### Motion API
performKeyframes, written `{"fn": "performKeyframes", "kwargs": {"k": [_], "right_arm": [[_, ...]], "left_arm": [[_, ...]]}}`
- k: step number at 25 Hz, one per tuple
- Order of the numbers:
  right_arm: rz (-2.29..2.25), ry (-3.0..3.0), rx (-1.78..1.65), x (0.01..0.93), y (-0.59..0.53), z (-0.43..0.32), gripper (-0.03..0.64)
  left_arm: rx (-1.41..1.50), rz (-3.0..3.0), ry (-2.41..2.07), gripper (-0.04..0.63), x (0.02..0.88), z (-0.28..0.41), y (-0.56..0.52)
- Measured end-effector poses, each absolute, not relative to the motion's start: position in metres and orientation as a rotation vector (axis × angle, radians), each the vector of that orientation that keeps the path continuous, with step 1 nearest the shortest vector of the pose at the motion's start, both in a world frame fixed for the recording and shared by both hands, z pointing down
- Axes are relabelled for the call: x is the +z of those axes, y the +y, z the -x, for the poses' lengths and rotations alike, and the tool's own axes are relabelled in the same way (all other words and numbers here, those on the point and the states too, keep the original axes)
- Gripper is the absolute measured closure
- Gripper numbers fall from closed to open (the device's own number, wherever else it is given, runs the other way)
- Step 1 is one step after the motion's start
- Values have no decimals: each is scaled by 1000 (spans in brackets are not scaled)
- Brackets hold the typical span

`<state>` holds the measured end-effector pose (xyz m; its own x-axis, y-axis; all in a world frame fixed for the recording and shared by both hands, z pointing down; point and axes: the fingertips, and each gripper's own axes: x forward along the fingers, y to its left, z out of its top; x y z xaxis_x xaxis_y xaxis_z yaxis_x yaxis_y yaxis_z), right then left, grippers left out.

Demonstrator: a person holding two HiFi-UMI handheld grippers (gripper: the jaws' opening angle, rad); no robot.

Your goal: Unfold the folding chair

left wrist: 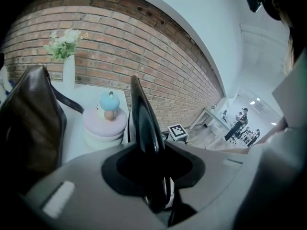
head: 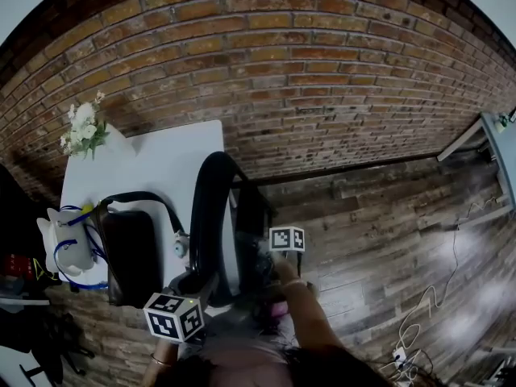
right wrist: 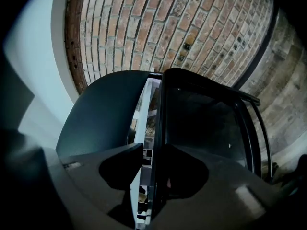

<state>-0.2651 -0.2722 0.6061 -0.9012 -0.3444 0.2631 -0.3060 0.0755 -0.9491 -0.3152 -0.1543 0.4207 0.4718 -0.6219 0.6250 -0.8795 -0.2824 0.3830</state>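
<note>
My left gripper (left wrist: pixel 151 178) clamps the folding chair (head: pixel 208 212) by its stiff, slick back rim, and my right gripper (right wrist: pixel 152 176) pinches its thin seat edge. The chair is probably rigid and fairly heavy.

The left gripper (left wrist: pixel 154 169) clamps the black curved edge of the folding chair (left wrist: pixel 143 121). Left of it, a brown bag (left wrist: pixel 29 123), a pastel stacking toy (left wrist: pixel 106 123) and a flower vase (left wrist: pixel 68 73) stand on the white desk (left wrist: pixel 76 145).
</note>
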Motion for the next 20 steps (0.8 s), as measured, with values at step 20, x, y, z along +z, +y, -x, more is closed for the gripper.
{"fn": "performKeyframes", "kwargs": {"k": [20], "right_arm": [[880, 2546, -1917, 606, -260, 217, 531]], "left_arm": [[451, -2024, -1297, 489, 406, 254, -150]]}}
